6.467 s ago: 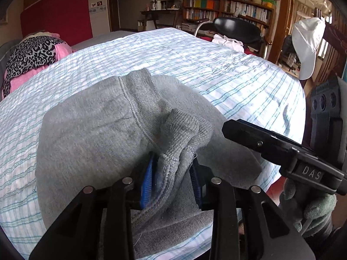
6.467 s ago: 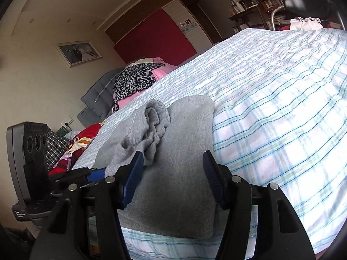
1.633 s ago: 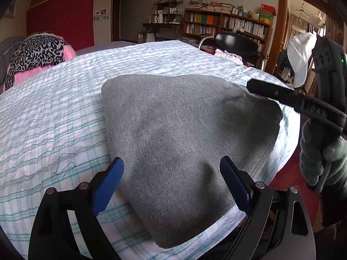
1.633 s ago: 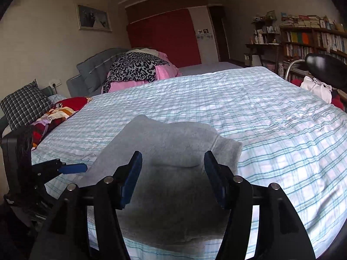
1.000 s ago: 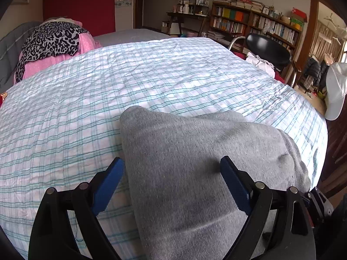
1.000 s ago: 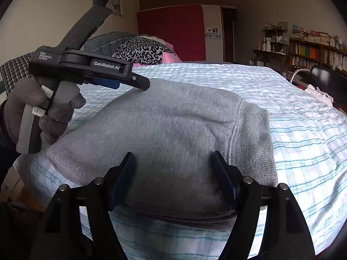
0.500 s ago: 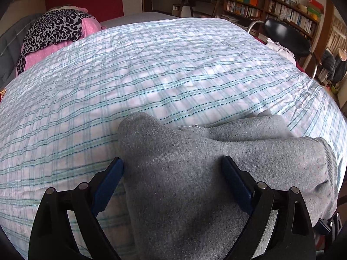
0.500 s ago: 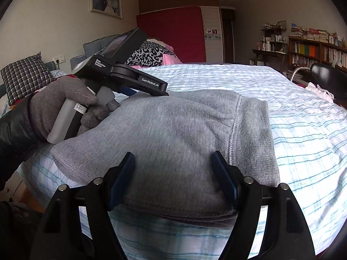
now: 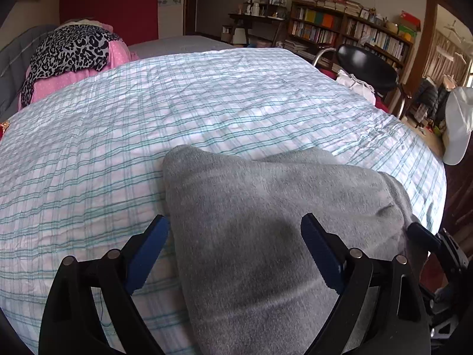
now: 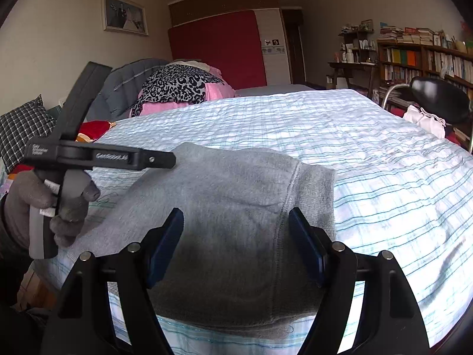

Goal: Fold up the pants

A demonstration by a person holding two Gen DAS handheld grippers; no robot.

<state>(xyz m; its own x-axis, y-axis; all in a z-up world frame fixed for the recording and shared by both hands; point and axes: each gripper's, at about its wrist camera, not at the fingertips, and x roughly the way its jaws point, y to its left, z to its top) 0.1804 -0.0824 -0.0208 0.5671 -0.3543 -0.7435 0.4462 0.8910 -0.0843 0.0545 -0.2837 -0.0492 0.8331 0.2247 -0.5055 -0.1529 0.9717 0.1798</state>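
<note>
The grey pants [image 9: 266, 222] lie folded into a thick pad near the front edge of the bed [image 9: 207, 103]. My left gripper [image 9: 235, 236] hovers open over their left part, blue pads wide apart and holding nothing. In the right wrist view the pants [image 10: 236, 201] show a seam and ribbed band on the right. My right gripper [image 10: 236, 233] stands open just above them, nothing between its pads. A grey-gloved hand [image 10: 44, 204] holds the left gripper [image 10: 165, 159] by the pants' left edge. A finger [image 9: 422, 238] of the right gripper peeks in at the pants' right end.
A leopard-print and pink pile [image 9: 71, 50] sits at the head of the bed, with a plaid pillow [image 10: 20, 130] to the left. A black chair [image 9: 366, 65], bookshelves [image 9: 340, 29] and a hanging white cap [image 9: 458, 127] stand beyond the bed's right side.
The left gripper has lifted off the top of the pants and drawn back toward their left edge. The pants lie as before. The right gripper rose slightly.
</note>
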